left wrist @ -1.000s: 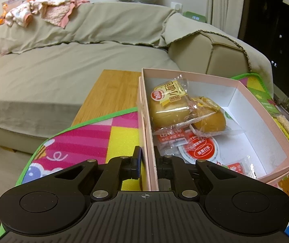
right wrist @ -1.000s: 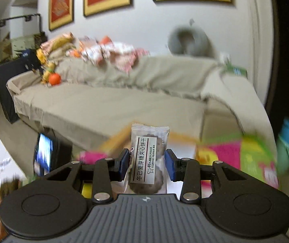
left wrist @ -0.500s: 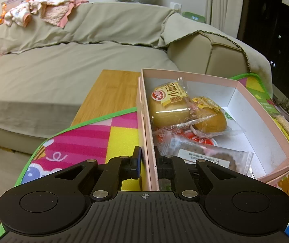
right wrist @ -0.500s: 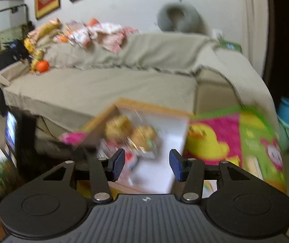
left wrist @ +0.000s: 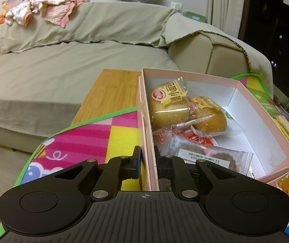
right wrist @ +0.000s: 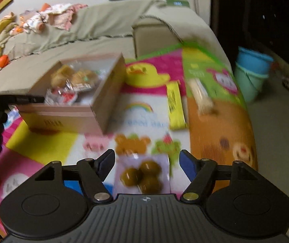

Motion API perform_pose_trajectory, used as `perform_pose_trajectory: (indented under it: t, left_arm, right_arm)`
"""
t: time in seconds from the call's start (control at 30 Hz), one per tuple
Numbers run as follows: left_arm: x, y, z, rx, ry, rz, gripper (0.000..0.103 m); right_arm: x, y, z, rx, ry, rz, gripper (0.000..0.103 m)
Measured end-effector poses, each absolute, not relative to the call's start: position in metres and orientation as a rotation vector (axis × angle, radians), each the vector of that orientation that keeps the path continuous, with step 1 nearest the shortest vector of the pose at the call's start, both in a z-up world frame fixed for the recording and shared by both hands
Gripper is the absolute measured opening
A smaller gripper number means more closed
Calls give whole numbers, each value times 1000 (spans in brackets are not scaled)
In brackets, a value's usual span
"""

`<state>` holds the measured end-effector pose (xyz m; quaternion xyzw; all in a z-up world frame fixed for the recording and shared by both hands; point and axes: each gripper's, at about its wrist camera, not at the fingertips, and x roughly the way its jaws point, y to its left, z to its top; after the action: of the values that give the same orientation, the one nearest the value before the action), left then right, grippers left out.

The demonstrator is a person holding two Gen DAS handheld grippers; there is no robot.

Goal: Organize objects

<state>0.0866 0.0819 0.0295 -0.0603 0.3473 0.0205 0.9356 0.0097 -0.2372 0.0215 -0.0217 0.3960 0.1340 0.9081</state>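
My colourful play mat (right wrist: 144,111) covers most of the wooden table (left wrist: 112,93), bare only at its far corner. On the mat sit my pink box (right wrist: 67,119), a yellow packet (right wrist: 174,105), a blurred pale packet (right wrist: 202,95) and a pouch of brown balls (right wrist: 142,176) at the near edge.

Both wrist views low over the mat (right wrist: 95,141), facing the sofa (left wrist: 63,70) — pink box (left wrist: 265,113) shared.

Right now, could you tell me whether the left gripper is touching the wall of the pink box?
Touching. In the left wrist view the left gripper is closed on the near wall of the pink box, one finger outside and one inside, with no gap showing.
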Motion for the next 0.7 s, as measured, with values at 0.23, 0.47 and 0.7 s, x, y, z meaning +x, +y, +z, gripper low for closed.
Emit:
perform_pose_trajectory:
  t: [0.23,0.47,0.7]
  left_arm:
    - [85,83,28,-121,710,42,13]
    - [85,83,28,-121,710,42,13]
    - [85,83,28,-119,711,43,13]
  right_arm:
    - [20,-245,16,-7,813,244,73]
    - [86,-252,26,-42,740,173,70]
    - [186,-268,11,-17,797,43,65]
